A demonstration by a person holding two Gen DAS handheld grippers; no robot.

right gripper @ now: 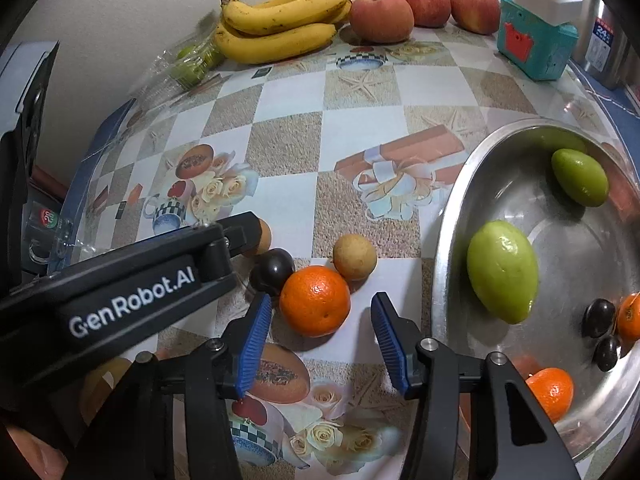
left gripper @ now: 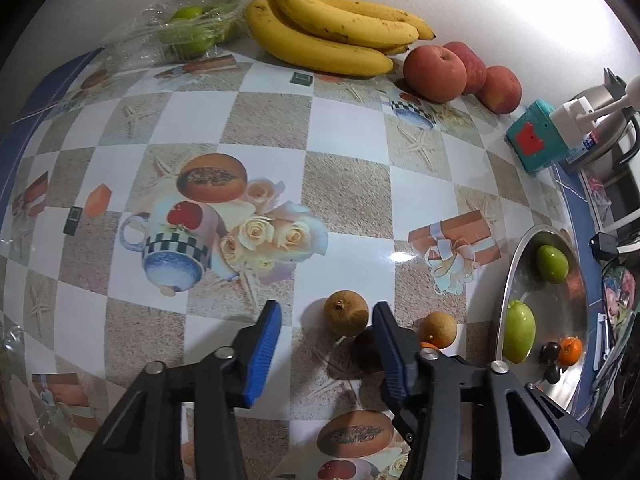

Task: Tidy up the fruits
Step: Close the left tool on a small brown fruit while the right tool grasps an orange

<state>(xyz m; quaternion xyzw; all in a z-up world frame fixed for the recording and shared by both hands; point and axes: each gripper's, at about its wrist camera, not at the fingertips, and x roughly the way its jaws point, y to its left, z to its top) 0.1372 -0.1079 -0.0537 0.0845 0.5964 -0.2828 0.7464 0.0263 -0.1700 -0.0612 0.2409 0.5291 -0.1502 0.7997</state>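
My left gripper (left gripper: pixel 326 314) is open and empty, just short of a brown round fruit (left gripper: pixel 346 313); a second brown fruit (left gripper: pixel 439 329) and a dark fruit (left gripper: pixel 366 350) lie by its right finger. My right gripper (right gripper: pixel 320 314) is open, with an orange (right gripper: pixel 315 301) between its fingertips, untouched. A dark fruit (right gripper: pixel 273 270) and a brown fruit (right gripper: pixel 354 257) lie just beyond the orange. The left gripper's body (right gripper: pixel 120 292) crosses the right wrist view. A steel bowl (right gripper: pixel 452 216) on the right holds two green fruits (right gripper: pixel 502 270), oranges and dark fruits.
Bananas (left gripper: pixel 324 28) and three red apples (left gripper: pixel 436 68) lie along the back wall. A clear plastic bag with limes (left gripper: pixel 188 32) sits at the back left. A teal box (left gripper: pixel 538 136) and a steel kettle stand at the back right.
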